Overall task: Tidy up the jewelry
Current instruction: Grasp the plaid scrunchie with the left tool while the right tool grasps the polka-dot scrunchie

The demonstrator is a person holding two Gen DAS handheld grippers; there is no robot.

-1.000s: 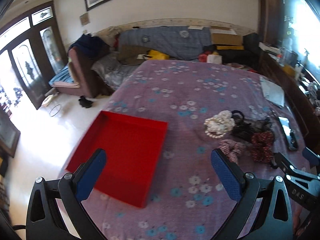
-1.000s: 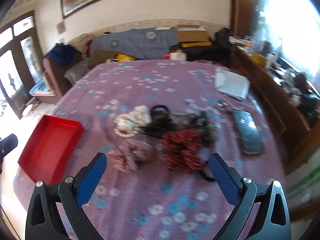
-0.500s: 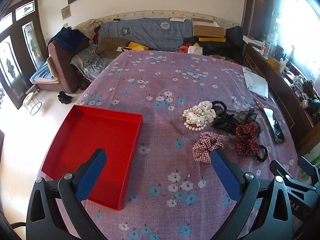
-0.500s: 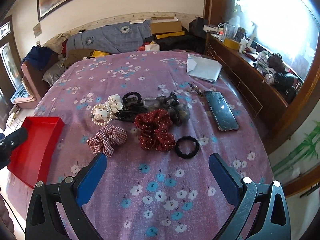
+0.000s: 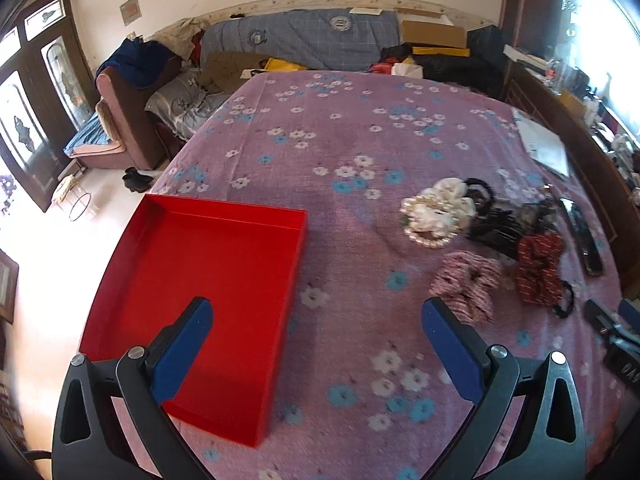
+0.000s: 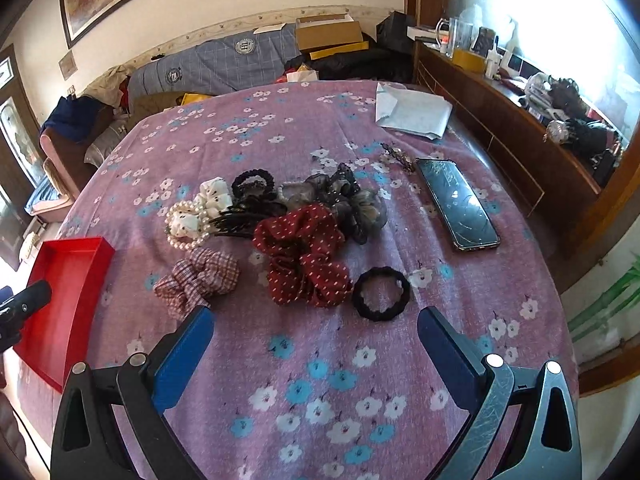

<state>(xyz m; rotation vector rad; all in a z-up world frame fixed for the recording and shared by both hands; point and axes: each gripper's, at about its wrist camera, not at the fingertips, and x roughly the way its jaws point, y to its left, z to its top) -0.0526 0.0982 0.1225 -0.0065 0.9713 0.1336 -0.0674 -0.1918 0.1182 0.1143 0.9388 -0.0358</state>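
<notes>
Both views have swung since earlier; left gripper [image 5: 316, 344] and right gripper [image 6: 314, 346] fingers apart (labels seemingly unreadable).

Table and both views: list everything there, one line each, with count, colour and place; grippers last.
tray: 1, red, empty, table's left edge
pearl bracelet: 1, white, left end of the pile
plaid scrunchie: 1, pink-white, near front of pile
dotted scrunchie: 1, dark red, pile centre
hair tie: 1, black, right of dotted scrunchie
grey scrunchie: 1, sheer grey, behind dotted scrunchie
phone: 1, black, right of pile
paper: 1, white, far right of table
tablecloth: 1, purple floral
left gripper: open, over tray edge
right gripper: open, before the pile
</notes>
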